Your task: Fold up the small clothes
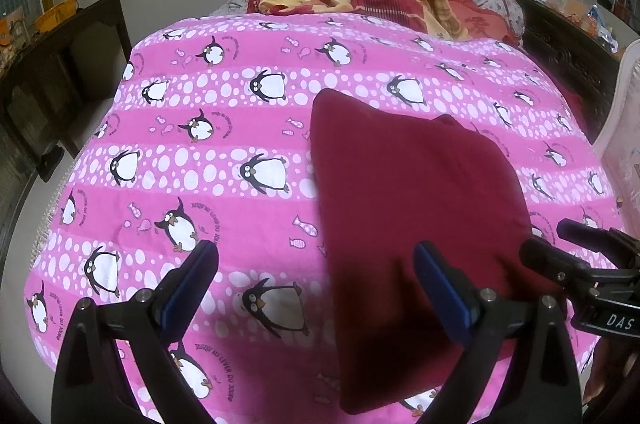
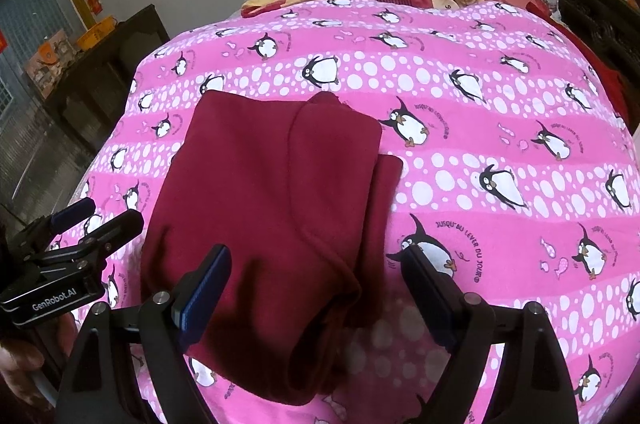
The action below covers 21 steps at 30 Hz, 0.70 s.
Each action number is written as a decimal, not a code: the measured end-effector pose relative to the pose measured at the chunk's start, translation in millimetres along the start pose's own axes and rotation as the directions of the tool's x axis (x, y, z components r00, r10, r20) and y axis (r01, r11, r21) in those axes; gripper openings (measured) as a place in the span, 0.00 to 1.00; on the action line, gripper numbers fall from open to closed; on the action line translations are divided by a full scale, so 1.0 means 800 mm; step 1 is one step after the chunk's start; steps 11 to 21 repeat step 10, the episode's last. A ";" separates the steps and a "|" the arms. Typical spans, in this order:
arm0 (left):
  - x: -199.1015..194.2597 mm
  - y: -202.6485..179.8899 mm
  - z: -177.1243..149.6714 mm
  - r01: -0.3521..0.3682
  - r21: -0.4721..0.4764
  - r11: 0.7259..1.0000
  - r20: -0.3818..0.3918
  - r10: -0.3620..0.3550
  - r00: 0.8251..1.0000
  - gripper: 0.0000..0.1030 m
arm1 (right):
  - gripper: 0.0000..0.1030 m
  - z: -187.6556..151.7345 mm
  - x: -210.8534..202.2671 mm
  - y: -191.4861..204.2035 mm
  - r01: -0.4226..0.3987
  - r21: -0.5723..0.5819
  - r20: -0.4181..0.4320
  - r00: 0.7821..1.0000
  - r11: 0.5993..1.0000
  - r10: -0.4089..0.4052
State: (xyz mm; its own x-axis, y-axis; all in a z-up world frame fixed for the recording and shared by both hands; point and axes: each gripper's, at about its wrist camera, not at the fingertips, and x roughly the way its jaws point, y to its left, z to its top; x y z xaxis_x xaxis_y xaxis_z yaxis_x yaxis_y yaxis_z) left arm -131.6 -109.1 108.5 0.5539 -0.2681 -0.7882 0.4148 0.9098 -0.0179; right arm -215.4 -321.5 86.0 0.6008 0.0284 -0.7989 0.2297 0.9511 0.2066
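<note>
Reading left to right, we see "GenRobot.AI" in pale letters on the body of our left gripper [image 2: 98, 216] as it appears at the left edge of the right wrist view. "JUSQU'AU LEVER DU JOUR" curves beside the penguins on the pink bedspread [image 1: 224, 144], and "DAS" stands on the body of our right gripper [image 1: 554, 242] at the right edge of the left wrist view. Both our grippers have their jaws spread wide and hold nothing. The folded dark red garment [image 2: 272, 208] lies flat on the bedspread. In the left wrist view its near left edge falls between our left fingers. In the right wrist view its near end lies between our right fingers, reaching past the left one.
</note>
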 end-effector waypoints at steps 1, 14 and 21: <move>0.000 0.000 0.000 -0.001 0.000 1.000 -0.001 0.001 1.000 0.94 | 0.88 0.000 0.001 0.000 0.001 0.001 -0.002 1.000 1.000 -0.001; 0.007 -0.002 0.000 -0.002 0.010 1.000 0.009 0.002 1.000 0.94 | 0.88 -0.001 0.008 -0.004 0.002 0.000 -0.019 1.000 1.000 -0.002; 0.007 -0.002 0.000 -0.002 0.010 1.000 0.009 0.002 1.000 0.94 | 0.88 -0.001 0.008 -0.004 0.002 0.000 -0.019 1.000 1.000 -0.002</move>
